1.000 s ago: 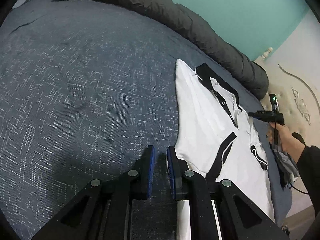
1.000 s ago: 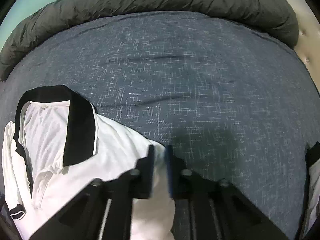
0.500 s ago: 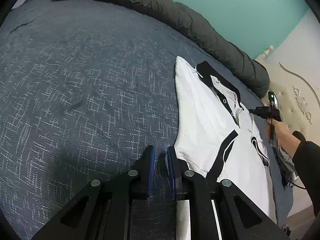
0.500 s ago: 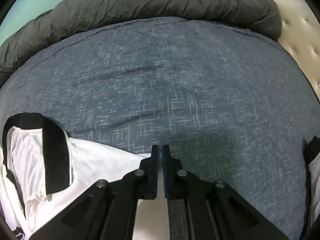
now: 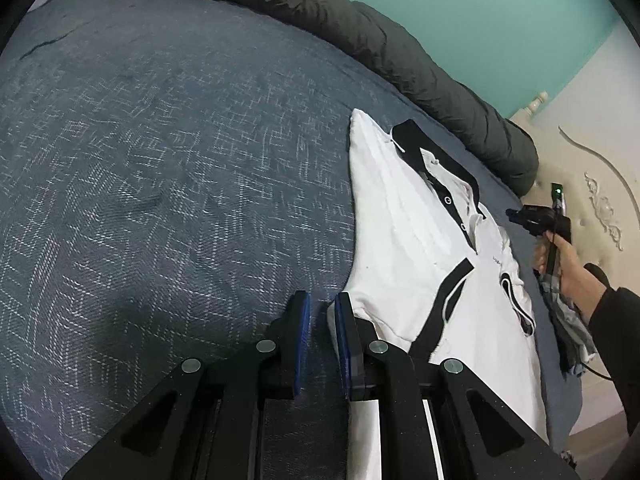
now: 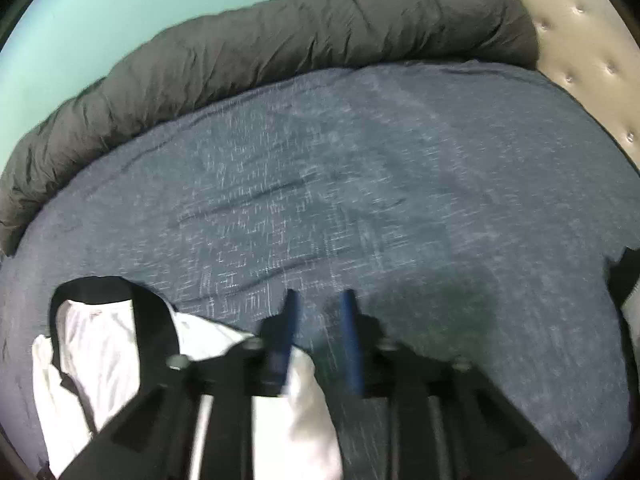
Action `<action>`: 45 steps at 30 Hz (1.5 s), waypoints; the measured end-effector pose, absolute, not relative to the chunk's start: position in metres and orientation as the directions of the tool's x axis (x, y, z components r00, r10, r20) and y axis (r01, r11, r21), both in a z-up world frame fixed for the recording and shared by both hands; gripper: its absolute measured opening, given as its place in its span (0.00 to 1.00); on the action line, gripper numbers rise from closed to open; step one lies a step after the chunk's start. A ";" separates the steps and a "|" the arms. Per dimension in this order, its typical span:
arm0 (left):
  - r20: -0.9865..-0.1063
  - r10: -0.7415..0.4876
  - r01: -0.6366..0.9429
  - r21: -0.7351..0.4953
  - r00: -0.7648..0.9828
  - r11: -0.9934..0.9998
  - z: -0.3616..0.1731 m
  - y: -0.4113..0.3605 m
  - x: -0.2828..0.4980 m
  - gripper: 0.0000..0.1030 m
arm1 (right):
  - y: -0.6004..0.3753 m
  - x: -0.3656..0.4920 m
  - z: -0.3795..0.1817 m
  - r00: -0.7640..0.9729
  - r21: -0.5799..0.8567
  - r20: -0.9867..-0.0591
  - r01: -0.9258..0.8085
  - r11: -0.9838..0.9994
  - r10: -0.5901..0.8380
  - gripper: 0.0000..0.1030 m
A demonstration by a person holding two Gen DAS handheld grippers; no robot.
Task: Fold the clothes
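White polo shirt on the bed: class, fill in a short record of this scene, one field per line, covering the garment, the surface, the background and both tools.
garment: white polo shirt with black collar, lying partly folded
surface: blue-grey bedspread
background: dark rolled duvet along a teal wall
left tool: slightly apart, at the shirt's edge, nothing visibly pinched
right tool: jaws opening, nothing between them, shirt beside it
view quality: right wrist view blurred
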State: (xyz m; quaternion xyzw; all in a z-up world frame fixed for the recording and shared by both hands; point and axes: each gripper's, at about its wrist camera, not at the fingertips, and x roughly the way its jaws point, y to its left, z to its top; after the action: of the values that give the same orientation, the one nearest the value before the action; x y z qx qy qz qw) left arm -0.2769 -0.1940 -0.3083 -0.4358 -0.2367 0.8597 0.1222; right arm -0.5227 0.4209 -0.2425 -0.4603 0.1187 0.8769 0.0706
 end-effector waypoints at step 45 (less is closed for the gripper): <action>-0.851 0.482 -0.062 -0.480 -0.208 -0.875 -0.254 -0.152 -0.017 0.28 | 0.405 -0.038 -0.242 -0.256 0.294 -0.922 0.026 -0.955 -0.291 0.36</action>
State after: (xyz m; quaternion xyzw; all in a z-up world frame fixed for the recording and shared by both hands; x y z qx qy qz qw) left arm -0.0166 -0.1522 -0.2540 -0.6030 -0.1739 0.7576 0.1794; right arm -0.0383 0.4053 -0.2419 -0.6014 0.1101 0.7848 -0.1011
